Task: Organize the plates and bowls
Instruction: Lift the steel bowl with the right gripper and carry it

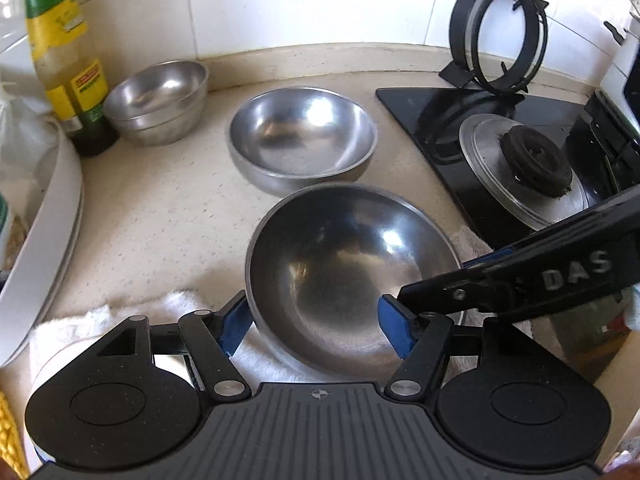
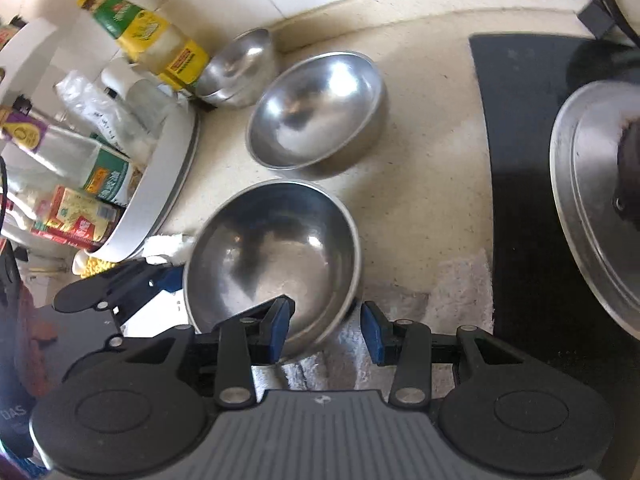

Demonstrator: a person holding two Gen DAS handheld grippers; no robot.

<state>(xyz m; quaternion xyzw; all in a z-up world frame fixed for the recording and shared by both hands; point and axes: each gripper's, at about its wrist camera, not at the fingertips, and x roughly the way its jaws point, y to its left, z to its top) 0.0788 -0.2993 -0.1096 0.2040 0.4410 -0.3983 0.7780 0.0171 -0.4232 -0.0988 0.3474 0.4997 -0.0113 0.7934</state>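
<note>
Near bowl (image 1: 352,276): shiny steel, on towel (image 1: 120,320). Left gripper (image 1: 316,330) and right gripper (image 2: 326,330) agape, each straddling its rim, unclamped.

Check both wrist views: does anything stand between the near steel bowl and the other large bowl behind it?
Nothing visible does. The near bowl sits partly on a white towel, and only bare counter separates it from the far bowl. Both grippers, left and right, straddle its rim.
</note>
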